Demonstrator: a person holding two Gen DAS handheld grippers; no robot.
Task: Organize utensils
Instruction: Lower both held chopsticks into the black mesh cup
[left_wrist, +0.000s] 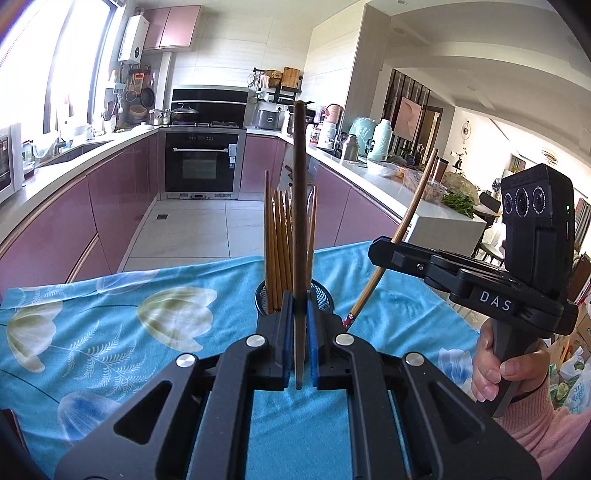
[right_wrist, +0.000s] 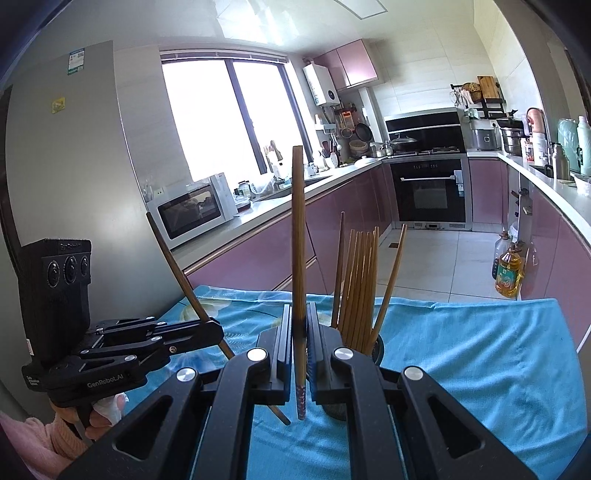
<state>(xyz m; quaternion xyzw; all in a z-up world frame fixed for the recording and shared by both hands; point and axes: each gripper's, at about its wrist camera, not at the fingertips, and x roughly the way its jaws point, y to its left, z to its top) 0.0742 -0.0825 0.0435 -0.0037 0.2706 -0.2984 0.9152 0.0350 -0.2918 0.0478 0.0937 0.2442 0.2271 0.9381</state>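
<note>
My left gripper is shut on a dark brown chopstick held upright, just in front of a black mesh holder filled with several wooden chopsticks. My right gripper is shut on a lighter wooden chopstick with a patterned red tip, also upright. In the left wrist view the right gripper holds that chopstick tilted, right of the holder. In the right wrist view the left gripper with its dark chopstick is at the left, and the holder sits behind my right finger.
A blue floral cloth covers the table; its far edge drops to the kitchen floor. Pink cabinets, an oven and counters stand beyond. An oil bottle stands on the floor at the right.
</note>
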